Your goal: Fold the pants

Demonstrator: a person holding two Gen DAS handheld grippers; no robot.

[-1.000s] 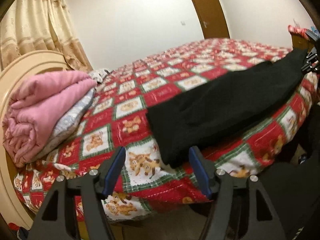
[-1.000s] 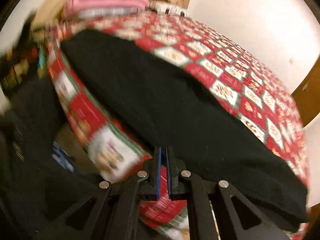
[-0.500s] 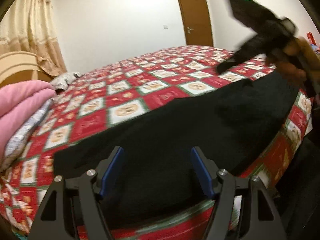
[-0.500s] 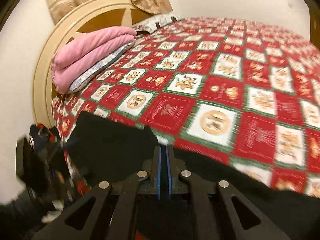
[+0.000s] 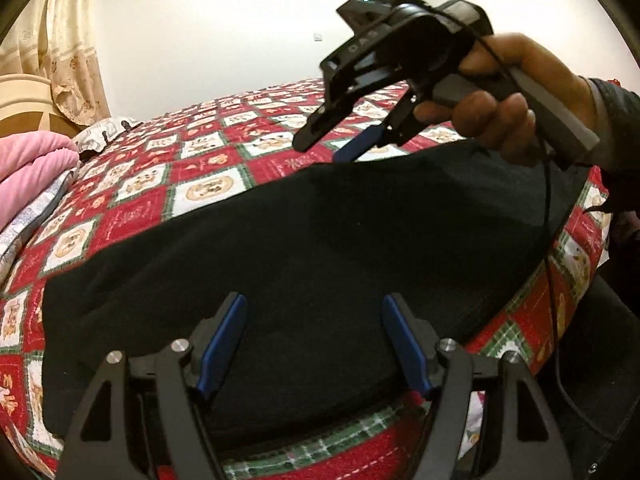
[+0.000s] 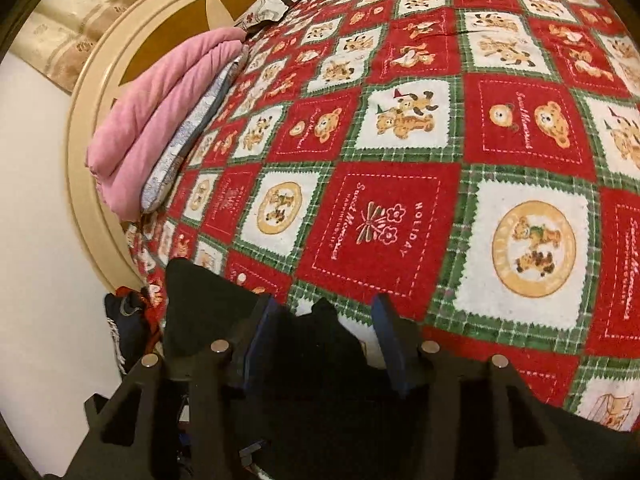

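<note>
Probably soft and limp, the black fabric pants (image 5: 320,248) lie along the near edge of the red checked bedspread (image 6: 400,216), best pinched at a corner, while left gripper (image 5: 312,340) and right gripper (image 6: 320,344) hover open, holding nothing.

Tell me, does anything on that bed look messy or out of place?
Nothing stands out. The black pants lie flat along the near edge of the patterned bedspread, and the pink blanket sits folded by the headboard.
</note>
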